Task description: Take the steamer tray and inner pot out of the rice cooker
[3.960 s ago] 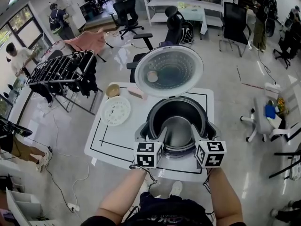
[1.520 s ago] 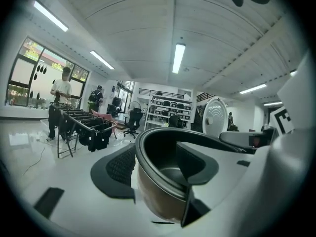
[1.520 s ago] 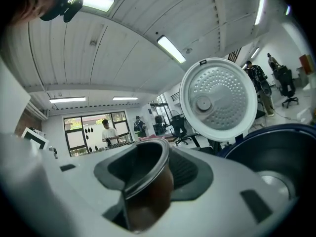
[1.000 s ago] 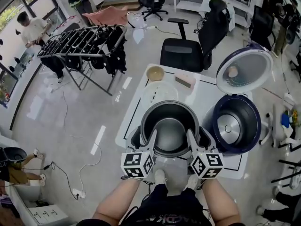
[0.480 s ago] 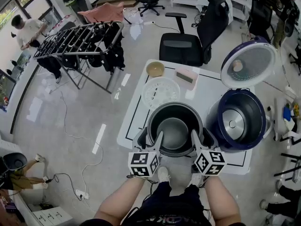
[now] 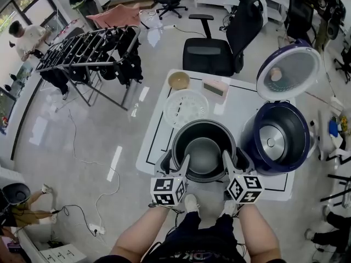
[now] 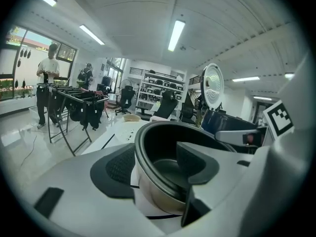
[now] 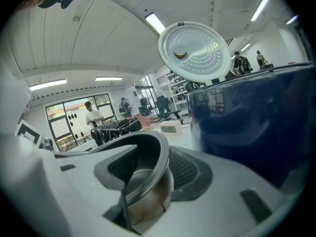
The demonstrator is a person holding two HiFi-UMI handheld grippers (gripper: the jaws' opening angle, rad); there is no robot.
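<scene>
The inner pot (image 6: 203,155) is out of the rice cooker (image 6: 300,141) and sits low over the near part of the white table (image 6: 237,113), just left of the cooker's dark blue body; whether its base touches the tabletop cannot be told. It is upright and empty, its dark lining showing. Both grippers hold it by the near rim. The left gripper (image 6: 176,161) has one jaw inside the pot and the other against the outer wall, closed on the rim, as the left gripper view shows. The right gripper (image 6: 233,160) clamps the rim the same way on the other side. Beyond the pot, the round white steamer tray (image 6: 186,107) lies flat on the table, close to the pot's far edge but apart from it. Behind the tray stand a small tan bowl (image 6: 179,80) and a pink box (image 6: 215,87). The cooker's lid (image 6: 289,71) stands raised, its pale inner face showing. A black office chair (image 6: 214,53) is past the table, and a drying rack (image 6: 82,51) hung with dark clothes stands off to the left.
</scene>
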